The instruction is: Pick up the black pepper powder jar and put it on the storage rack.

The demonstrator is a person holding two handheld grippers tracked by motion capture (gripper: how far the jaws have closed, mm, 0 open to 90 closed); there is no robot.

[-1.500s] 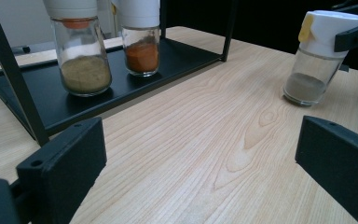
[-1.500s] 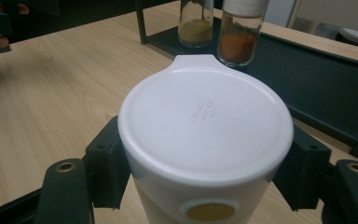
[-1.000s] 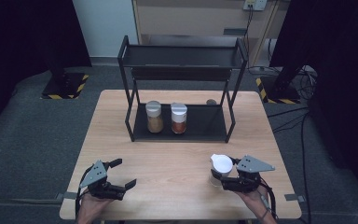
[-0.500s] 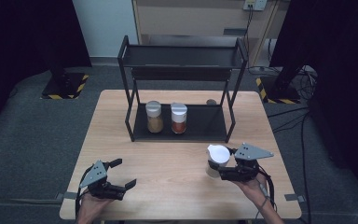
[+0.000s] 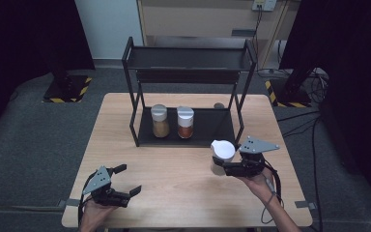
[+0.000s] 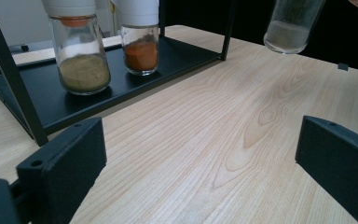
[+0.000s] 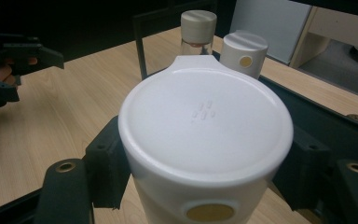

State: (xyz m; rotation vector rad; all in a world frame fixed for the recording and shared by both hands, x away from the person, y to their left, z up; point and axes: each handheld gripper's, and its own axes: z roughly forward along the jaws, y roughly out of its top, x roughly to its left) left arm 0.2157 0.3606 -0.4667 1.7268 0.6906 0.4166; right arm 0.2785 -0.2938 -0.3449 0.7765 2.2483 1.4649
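White-capped and clear-sided, the spice jar [image 5: 222,153] sits clamped in our right hand-held gripper [image 5: 228,166], whose jaws press on both sides just under the lid, and the left gripper view shows its base off the wooden surface [image 5: 183,183] at about four o'clock. Our left hand-held gripper [image 5: 124,180] rests at seven o'clock with its jaws spread wide and nothing between them. Up at twelve o'clock, two more jars [image 5: 172,121] stand side by side on the bottom tray of the black rack [image 5: 188,58].

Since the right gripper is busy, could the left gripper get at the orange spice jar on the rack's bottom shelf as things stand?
Probably yes: the left gripper is open, bare table lies between it and the orange spice jar, and the rack is open-fronted.
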